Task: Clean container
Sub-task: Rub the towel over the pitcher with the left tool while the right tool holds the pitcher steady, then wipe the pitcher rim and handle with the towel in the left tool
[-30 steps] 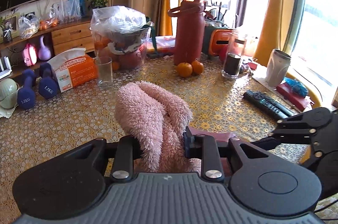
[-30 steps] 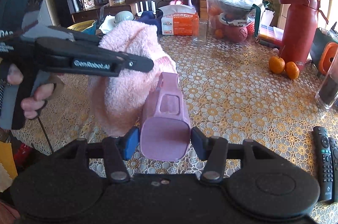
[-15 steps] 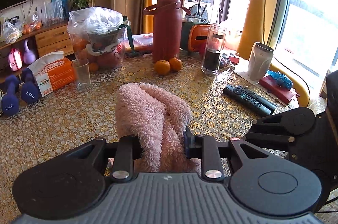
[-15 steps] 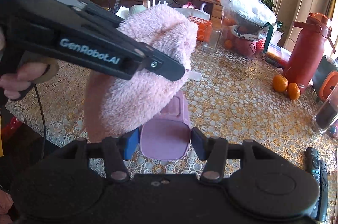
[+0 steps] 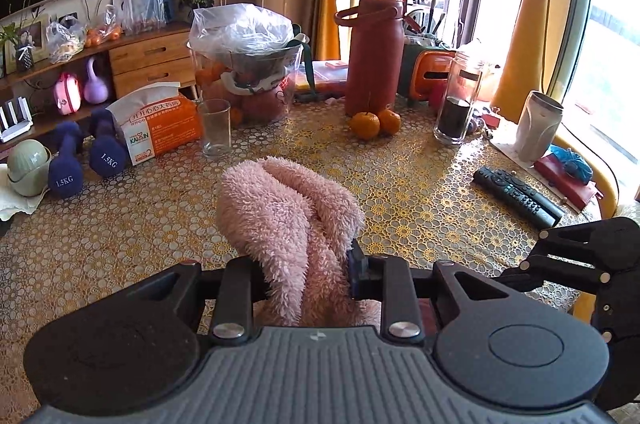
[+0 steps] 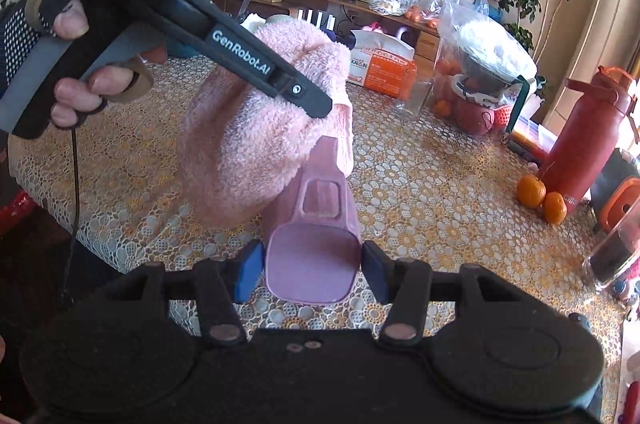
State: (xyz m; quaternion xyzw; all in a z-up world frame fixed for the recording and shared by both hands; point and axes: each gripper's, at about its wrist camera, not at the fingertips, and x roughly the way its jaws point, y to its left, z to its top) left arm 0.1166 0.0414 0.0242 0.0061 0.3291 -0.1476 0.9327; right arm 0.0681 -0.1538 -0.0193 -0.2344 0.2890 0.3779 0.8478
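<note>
My left gripper (image 5: 308,276) is shut on a fluffy pink cloth (image 5: 280,208) that bulges out ahead of its fingers. My right gripper (image 6: 312,268) is shut on a pink plastic container (image 6: 312,248), a scoop-like shape with its open mouth towards the camera and a recessed handle part pointing away. In the right wrist view the pink cloth (image 6: 240,152) hangs against the container's far left end, clamped by the left gripper (image 6: 316,104), which a hand (image 6: 72,92) holds. Both are held above the gold-patterned table (image 6: 440,184).
On the table stand a red bottle (image 5: 374,52), two oranges (image 5: 374,124), an empty glass (image 5: 215,128), a bagged fruit container (image 5: 246,64), a tissue box (image 5: 160,124), dumbbells (image 5: 80,160), a glass jar (image 5: 456,96), a cup (image 5: 538,124) and a remote (image 5: 516,196).
The cloth, which covered most of the container half a second ago, has drawn back to its far left end, so the container's handle part shows again. The left view has swung back leftwards.
</note>
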